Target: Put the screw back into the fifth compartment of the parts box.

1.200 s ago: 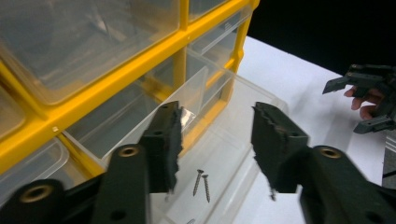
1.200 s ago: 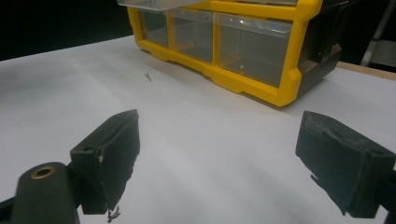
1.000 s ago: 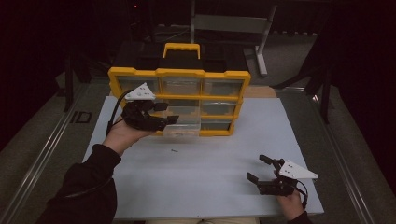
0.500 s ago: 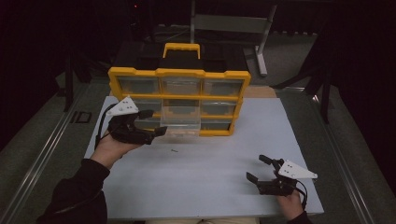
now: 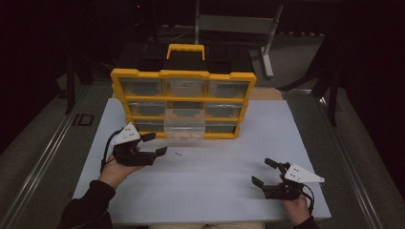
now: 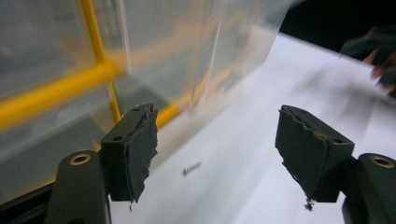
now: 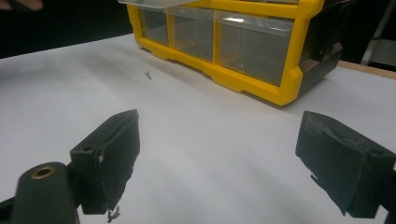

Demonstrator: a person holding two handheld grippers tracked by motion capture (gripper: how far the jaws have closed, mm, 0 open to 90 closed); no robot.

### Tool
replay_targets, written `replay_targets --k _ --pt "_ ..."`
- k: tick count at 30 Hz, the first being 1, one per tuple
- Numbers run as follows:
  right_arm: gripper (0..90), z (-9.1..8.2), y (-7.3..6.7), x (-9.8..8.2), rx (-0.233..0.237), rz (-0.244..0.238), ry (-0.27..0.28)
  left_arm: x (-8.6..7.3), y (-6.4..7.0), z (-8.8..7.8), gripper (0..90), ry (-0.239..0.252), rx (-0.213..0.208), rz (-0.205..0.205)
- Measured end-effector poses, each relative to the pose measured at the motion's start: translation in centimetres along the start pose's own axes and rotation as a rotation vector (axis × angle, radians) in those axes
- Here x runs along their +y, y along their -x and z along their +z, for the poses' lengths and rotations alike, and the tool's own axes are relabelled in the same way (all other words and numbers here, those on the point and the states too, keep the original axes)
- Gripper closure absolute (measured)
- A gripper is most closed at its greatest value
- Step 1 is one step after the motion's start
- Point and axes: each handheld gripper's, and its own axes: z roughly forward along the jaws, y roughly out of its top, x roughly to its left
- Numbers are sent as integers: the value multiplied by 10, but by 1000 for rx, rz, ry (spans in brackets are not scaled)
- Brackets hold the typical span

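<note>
Screw [image 5: 178,154], tiny one, is lying loose on the white tabletop [image 5: 205,186], just in front of the yellow organizer [image 5: 184,102] and a touch toward 7 o'clock from the clear drawer [image 5: 184,125] that's pulled out of the bottom-middle slot. Organizer sits at the 12 o'clock end of the table, three rows of three see-through drawers, yellow carry handle [image 5: 186,49] sticking up on top. The pulled-out drawer juts forward past the frame while the others look pushed in. Left gripper [image 5: 155,144] is over at about 9 o'clock from the screw, near it but not touching, jaws spread apart and nothing between them, with the person's left hand [image 5: 114,171] wrapped around the body and the grey plate on top. In the left gripper view the screw [image 6: 191,168] lies on the white surface between the two black pads [image 6: 135,149], up ahead of them, and the clear drawer [image 6: 201,51] looms blurry right above it. Right gripper [image 5: 261,172] hangs out way down at 4 o'clock near the front edge of the table, well apart from everything, jaws also wide apart and holding nothing. In the right gripper view you can spot the screw [image 7: 148,74] as a little speck far off on the tabletop, in front of the organizer [image 7: 243,46]. Can't tell from any shot whether there's anything inside the drawer.
</note>
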Motion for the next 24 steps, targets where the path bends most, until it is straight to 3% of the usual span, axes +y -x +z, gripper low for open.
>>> replay_targets --k 6,12,15,24 --pt "136 0 0 0 0 -1 1 -25 -2 22 405 -60 -4 30" --pt "136 -1 0 0 1 0 1 -35 -1 38 453 -80 13 109" --pt "137 -1 0 0 1 0 2 -38 2 44 486 -86 -4 160" --pt "136 -1 0 0 2 1 2 -42 -2 65 537 -74 -89 142"
